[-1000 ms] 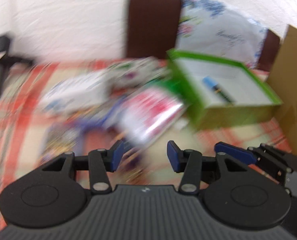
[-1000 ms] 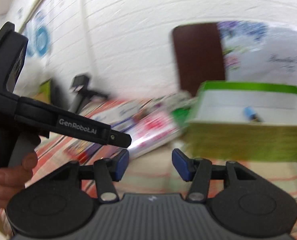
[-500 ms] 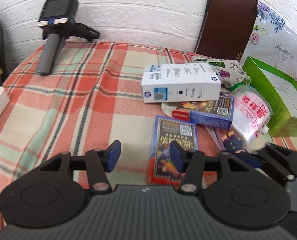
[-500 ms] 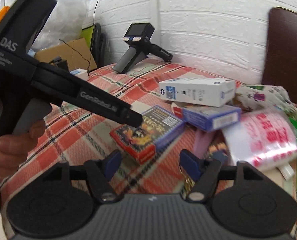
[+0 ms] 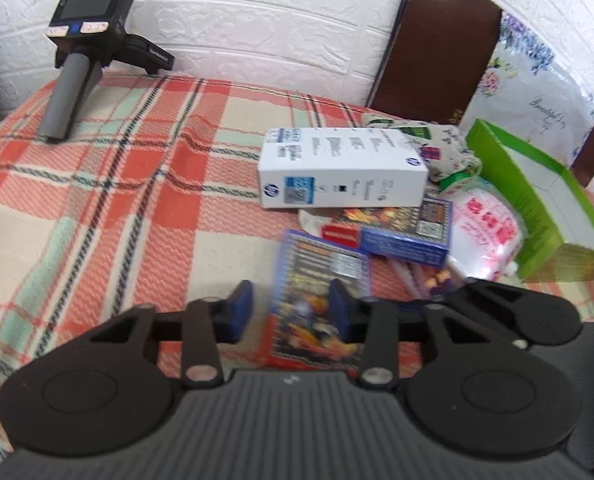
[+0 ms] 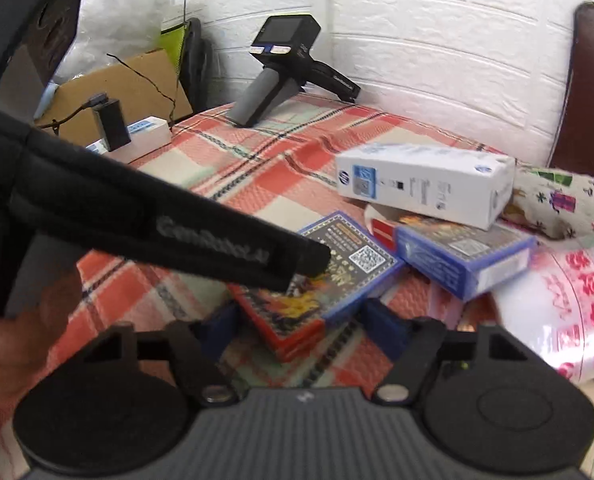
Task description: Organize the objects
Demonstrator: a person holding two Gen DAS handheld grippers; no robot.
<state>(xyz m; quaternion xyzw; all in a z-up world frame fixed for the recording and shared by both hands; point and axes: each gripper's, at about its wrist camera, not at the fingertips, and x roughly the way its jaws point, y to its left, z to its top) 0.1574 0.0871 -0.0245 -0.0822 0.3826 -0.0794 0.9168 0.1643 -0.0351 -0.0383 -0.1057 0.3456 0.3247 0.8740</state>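
A flat blue-and-red game box (image 5: 321, 280) lies on the checked tablecloth (image 5: 117, 200); it also shows in the right wrist view (image 6: 325, 276). My left gripper (image 5: 291, 312) is open just above its near end. My right gripper (image 6: 301, 330) is open, its fingers on either side of the box's near corner. Behind it lie a second blue box (image 5: 409, 232), a white HP carton (image 5: 345, 168), a pink-printed plastic pouch (image 5: 485, 232) and a patterned cloth bag (image 5: 437, 140). An open green box (image 5: 537, 200) stands at the right.
A spare black handheld gripper (image 5: 81, 52) stands at the table's far left by the white brick wall. A brown chair back (image 5: 437, 48) rises behind the table. In the right wrist view, a cardboard box (image 6: 129, 84) and a charger (image 6: 137, 136) sit left of the table.
Both grippers swung left from the green box and moved down and closer to the flat game box. Both stay open.
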